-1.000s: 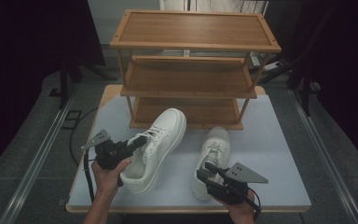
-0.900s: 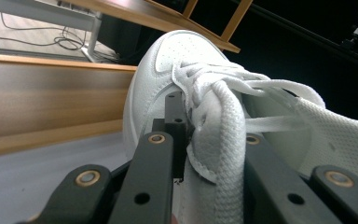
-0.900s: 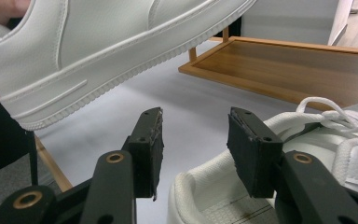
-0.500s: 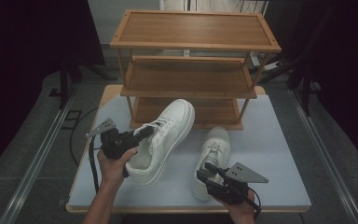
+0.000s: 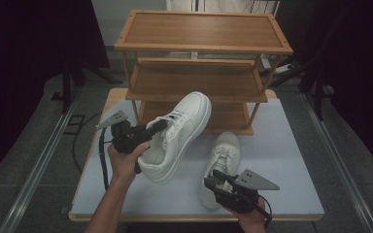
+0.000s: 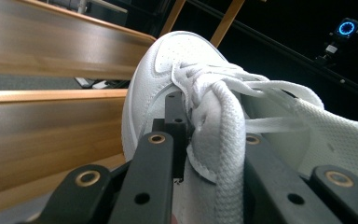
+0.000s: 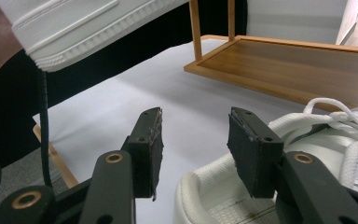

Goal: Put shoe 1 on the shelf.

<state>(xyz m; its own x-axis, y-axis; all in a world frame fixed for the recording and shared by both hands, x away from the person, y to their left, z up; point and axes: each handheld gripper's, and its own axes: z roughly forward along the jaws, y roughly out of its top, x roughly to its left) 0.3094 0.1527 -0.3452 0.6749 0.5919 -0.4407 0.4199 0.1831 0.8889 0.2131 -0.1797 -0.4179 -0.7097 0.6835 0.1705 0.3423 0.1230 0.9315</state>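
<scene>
A white sneaker hangs in the air, tilted, with its toe toward the wooden shoe rack. My left gripper is shut on its tongue and laces; in the left gripper view the jaws pinch the sneaker at the tongue, my left gripper close to the rack's shelves. A second white sneaker lies on the table, toe toward the rack. My right gripper is open at its heel. In the right gripper view, my right gripper is open just above the heel opening of the second sneaker, touching nothing.
The rack has three shelves; its bottom shelf sits low on the white table. The lifted sneaker's sole hangs over the table's left part. A black cable trails off the table's left edge.
My left gripper has raised the sneaker and carried it forward and right toward the rack's lower shelves. The right gripper and the second sneaker have stayed put.
</scene>
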